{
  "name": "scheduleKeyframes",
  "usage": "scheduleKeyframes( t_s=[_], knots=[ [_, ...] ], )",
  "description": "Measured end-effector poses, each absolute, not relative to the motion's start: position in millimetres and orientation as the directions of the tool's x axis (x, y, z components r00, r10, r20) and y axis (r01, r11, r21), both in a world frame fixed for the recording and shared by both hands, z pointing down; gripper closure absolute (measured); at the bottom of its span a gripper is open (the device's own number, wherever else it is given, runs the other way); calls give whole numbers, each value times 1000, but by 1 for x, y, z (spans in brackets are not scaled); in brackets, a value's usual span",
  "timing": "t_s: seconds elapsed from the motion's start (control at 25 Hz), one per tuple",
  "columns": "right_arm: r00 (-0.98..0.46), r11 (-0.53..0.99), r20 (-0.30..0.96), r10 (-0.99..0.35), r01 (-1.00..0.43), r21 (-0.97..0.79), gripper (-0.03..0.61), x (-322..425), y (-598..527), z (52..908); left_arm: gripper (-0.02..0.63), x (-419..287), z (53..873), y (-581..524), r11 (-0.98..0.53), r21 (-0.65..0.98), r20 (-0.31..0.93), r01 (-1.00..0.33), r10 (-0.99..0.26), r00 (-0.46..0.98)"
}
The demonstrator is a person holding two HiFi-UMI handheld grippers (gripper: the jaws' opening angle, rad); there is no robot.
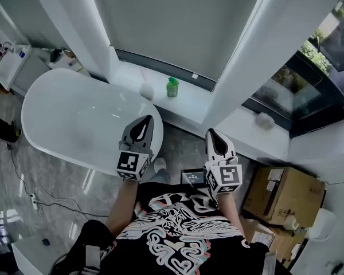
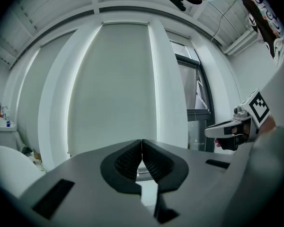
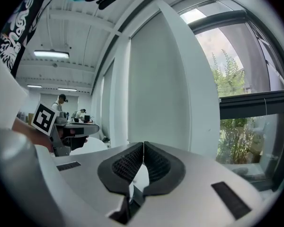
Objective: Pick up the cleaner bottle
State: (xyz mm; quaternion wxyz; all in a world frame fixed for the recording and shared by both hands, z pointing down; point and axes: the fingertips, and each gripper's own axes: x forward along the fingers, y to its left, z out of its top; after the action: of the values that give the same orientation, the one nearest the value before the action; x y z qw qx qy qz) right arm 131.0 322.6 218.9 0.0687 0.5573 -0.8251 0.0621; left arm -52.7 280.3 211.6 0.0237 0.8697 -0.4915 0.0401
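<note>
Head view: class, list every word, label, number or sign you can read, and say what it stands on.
No text can be read.
Cardboard box: labels too small to read.
Green bottle: no legible label.
Small screen: display blurred.
Shirt: print not legible.
Left gripper and right gripper: square markers only, no letters.

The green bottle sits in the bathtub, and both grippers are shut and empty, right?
No: the bottle stands on the window ledge, not in the tub, as the head view shows. The left gripper and right gripper are shut and empty.
</note>
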Motion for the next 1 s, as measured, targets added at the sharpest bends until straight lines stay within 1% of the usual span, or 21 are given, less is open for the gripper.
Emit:
scheduleKeyframes(
  t_s=[0.28,0.6,1.0],
  knots=[
    [-340,343,212,-916,-939,-23,549,109,243,230,597,-73,219,198,-550,8,110,-835,-829,548],
    [-286,296,240,-928,-955,8,549,86,179,244,597,-99,236,126,-569,45,119,-821,-813,570],
    [-247,258,245,-938,-966,12,549,94,156,248,597,-86,249,97,-598,36,133,-801,-791,597]
  ],
)
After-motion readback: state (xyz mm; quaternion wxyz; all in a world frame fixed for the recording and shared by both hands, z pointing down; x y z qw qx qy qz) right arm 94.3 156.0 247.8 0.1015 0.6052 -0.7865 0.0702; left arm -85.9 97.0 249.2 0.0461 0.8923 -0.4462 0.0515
